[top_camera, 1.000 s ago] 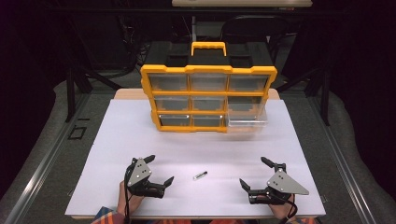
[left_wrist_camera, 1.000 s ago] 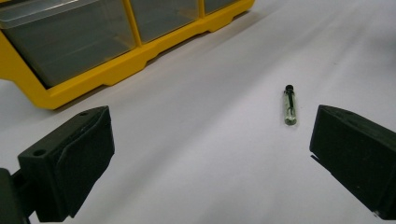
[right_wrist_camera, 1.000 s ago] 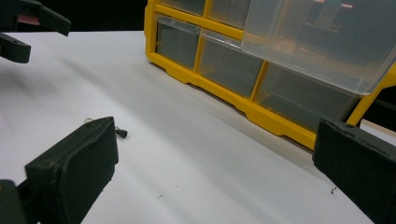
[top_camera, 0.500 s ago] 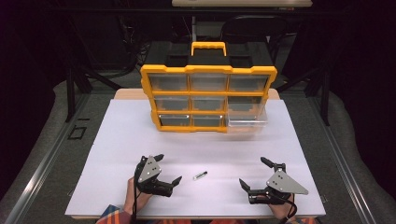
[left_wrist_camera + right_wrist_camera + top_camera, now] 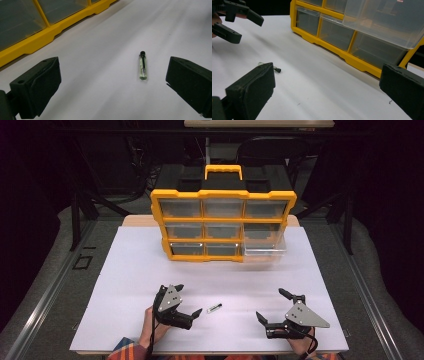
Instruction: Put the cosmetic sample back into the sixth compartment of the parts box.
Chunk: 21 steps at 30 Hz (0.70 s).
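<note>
Small glass vial [image 5: 214, 308] lies flat on the white table [image 5: 125, 270], lower centre of the high view, black cap pointing up-right. Left tongs [image 5: 185, 301] sit just left of it, jaws spread, holding nothing. In the left gripper view the vial [image 5: 142, 65] lies between the jaws but right of centre, closer to the right-hand jaw, long axis running roughly up the frame.

Right tongs [image 5: 274, 310] at lower right of the high view, also spread and empty, well apart from the vial. Yellow drawer organizer [image 5: 222, 225] at upper centre; its bottom-right clear drawer [image 5: 264, 249] is pulled out, likely the destination.

Judged step: left tongs pick the vial. To do it well:
- shift the tongs so the vial is centred between the jaws
- keep the jaws crossing the vial's long axis, so they close on the glass body, not the cap
- go low, pads nearly on the table; a round vial will roll if clipped high or by one jaw first
- close slowly; it's glass
</note>
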Each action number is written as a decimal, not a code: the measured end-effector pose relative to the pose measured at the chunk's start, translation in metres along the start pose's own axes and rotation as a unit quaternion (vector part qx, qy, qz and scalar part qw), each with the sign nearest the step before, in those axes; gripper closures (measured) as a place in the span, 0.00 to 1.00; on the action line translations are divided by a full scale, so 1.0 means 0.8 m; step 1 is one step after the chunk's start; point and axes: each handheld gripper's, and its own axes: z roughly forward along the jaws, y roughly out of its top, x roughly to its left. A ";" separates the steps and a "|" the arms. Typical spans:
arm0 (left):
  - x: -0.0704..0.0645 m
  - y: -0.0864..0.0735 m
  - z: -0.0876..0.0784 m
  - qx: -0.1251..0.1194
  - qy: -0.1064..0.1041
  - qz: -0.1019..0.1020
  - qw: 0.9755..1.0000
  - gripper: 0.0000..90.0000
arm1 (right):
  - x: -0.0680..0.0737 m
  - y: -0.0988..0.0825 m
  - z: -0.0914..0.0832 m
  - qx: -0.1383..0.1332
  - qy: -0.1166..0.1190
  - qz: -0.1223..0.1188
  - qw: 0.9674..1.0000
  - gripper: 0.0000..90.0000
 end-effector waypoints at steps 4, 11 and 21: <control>-0.002 0.005 0.008 0.005 -0.009 0.001 1.000 0.00 | 0.000 0.000 0.000 0.001 0.002 0.001 1.000 0.00; -0.008 0.013 0.024 0.017 -0.024 0.000 1.000 0.00 | 0.000 0.001 -0.001 -0.003 0.001 -0.001 1.000 0.00; -0.011 0.021 0.043 0.038 -0.041 0.001 0.998 0.00 | 0.000 0.000 0.001 0.003 0.003 0.001 1.000 0.00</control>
